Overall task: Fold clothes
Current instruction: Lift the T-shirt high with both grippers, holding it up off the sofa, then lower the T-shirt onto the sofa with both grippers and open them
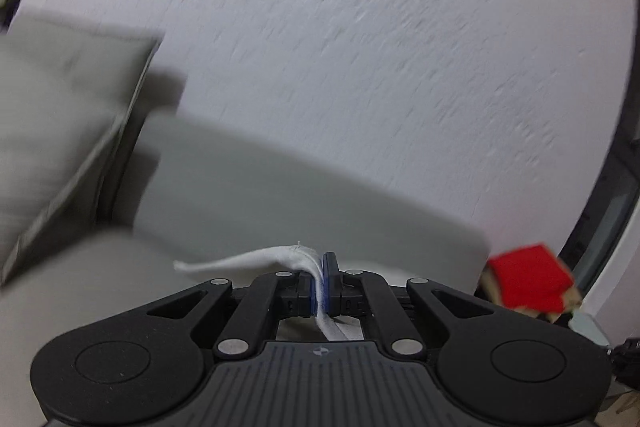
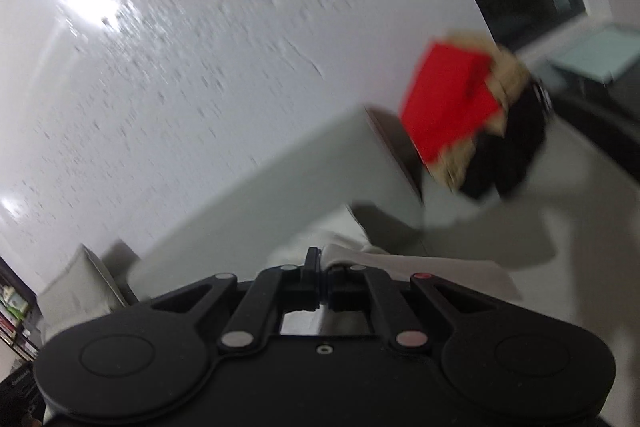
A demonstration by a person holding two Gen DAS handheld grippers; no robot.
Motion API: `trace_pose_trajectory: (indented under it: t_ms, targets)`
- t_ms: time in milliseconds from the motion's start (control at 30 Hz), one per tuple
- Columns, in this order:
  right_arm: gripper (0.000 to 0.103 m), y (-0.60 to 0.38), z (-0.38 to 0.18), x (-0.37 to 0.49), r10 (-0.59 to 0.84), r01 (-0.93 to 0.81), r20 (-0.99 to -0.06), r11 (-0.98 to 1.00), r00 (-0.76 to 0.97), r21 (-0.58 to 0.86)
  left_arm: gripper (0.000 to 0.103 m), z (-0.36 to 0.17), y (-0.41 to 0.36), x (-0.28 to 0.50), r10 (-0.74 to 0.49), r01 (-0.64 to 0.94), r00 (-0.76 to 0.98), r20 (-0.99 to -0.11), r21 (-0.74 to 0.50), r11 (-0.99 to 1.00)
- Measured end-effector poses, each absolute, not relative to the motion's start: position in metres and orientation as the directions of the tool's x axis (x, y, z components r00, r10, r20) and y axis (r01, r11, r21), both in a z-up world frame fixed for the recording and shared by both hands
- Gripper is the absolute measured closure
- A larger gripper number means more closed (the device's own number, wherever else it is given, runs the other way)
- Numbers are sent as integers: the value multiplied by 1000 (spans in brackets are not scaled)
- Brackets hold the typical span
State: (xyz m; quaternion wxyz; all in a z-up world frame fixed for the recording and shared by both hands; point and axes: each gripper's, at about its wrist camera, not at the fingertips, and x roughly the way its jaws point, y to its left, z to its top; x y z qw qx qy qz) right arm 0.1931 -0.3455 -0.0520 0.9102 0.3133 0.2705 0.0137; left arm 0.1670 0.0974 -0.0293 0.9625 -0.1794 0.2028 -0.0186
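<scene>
**Both grippers clamped on white cloth over a grey sofa**

Left gripper point(image 1: 320, 281) pinched tight on a white cloth point(image 1: 256, 261), the fabric squeezed between blue pads point(image 1: 329, 273) and trailing off to the left. Right gripper point(image 2: 320, 281) likewise closed on the cloth's edge point(image 2: 420, 265), which spreads off rightward. Beyond, a grey sofa point(image 1: 280, 195) with a cushion point(image 1: 60, 107) against a white wall point(image 1: 360, 27). Near the sofa's end, a blurred red thing point(image 2: 448, 103), not identifiable.
</scene>
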Motion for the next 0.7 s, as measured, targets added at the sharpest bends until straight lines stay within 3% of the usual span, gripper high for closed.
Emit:
trace_pose_trajectory:
  t_ms: [200, 367, 500, 700]
  targets:
    - [100, -338, -159, 182, 199, 258, -650, 804, 733, 536, 101, -128, 113, 140, -32, -200, 809, -586, -327, 923]
    - [100, -317, -207, 171, 183, 280, -746, 849, 640, 448, 101, -151, 126, 128, -3, -275, 761, -648, -326, 904]
    - [100, -313, -208, 167, 127, 287, -763, 877, 634, 385, 101, -135, 133, 118, 10, -276, 764, -645, -312, 909]
    - [100, -306, -164, 148, 136, 215, -739, 908, 659, 359, 101, -96, 125, 95, 50, -221, 781, -623, -201, 954]
